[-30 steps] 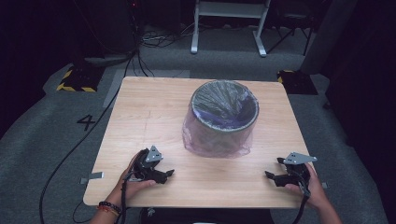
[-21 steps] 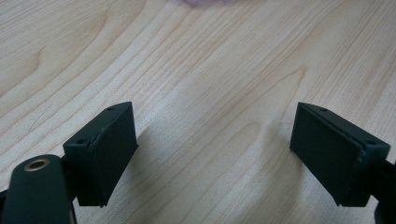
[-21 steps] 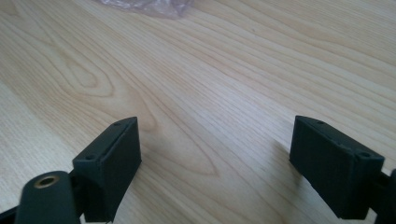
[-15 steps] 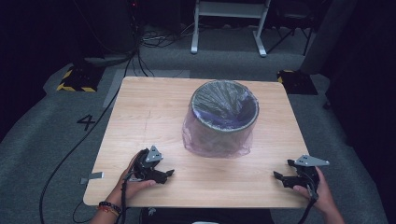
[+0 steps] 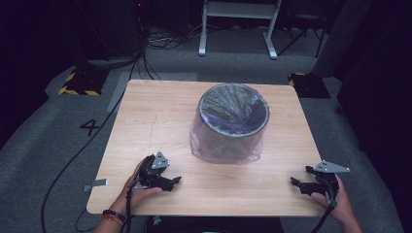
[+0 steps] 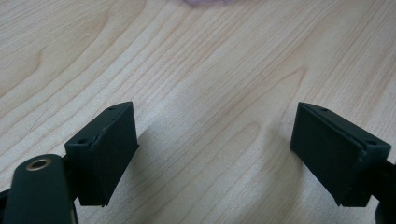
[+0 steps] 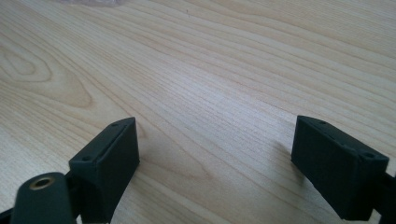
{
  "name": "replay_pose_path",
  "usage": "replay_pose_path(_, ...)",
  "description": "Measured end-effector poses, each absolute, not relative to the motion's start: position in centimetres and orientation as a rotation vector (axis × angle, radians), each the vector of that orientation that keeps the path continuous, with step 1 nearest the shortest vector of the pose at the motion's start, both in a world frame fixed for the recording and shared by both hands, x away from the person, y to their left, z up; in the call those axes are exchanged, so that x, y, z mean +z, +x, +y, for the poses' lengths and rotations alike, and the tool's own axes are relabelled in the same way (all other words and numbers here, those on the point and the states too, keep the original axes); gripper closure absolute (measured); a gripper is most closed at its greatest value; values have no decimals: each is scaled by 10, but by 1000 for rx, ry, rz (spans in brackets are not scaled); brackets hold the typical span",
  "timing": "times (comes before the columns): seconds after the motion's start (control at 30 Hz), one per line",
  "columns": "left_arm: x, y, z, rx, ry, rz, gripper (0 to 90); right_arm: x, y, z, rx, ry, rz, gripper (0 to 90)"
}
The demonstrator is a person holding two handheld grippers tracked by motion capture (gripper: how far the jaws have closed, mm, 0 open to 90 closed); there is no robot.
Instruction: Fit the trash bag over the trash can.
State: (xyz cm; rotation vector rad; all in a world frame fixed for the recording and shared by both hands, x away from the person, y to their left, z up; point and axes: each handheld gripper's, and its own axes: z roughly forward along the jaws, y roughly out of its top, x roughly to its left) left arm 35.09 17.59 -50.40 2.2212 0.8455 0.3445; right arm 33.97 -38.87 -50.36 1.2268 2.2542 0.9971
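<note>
A round dark bin (image 5: 232, 121) lined with a thin purple plastic bag stands on the wooden table (image 5: 155, 121), right of centre. My left gripper (image 5: 176, 182) rests near the table's front left edge, held by a hand, jaws open with nothing between them. My right gripper (image 5: 296, 183) sits at the front right corner, also open and empty. In the left gripper view the open gripper (image 6: 215, 144) hovers over bare wood, with a sliver of the purple bag (image 6: 208, 2) at the top edge. The right gripper view shows the open gripper (image 7: 215, 149) over bare wood.
The table's front edge lies just under both hands. Grey carpet surrounds the table, with black cables (image 5: 73, 160) trailing at the left, a floor mark "4" (image 5: 90, 127) and a white stand (image 5: 238, 24) at the back.
My right gripper has slid to the right and slightly toward the front edge, ending at the table's corner. The left gripper and the bin have stayed put.
</note>
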Motion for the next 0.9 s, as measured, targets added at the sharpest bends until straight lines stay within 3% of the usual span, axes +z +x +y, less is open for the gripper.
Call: replay_pose_path(0.9,-504,353,175,334,2224,831,139,-504,340,-389,993,1233,2247,151)
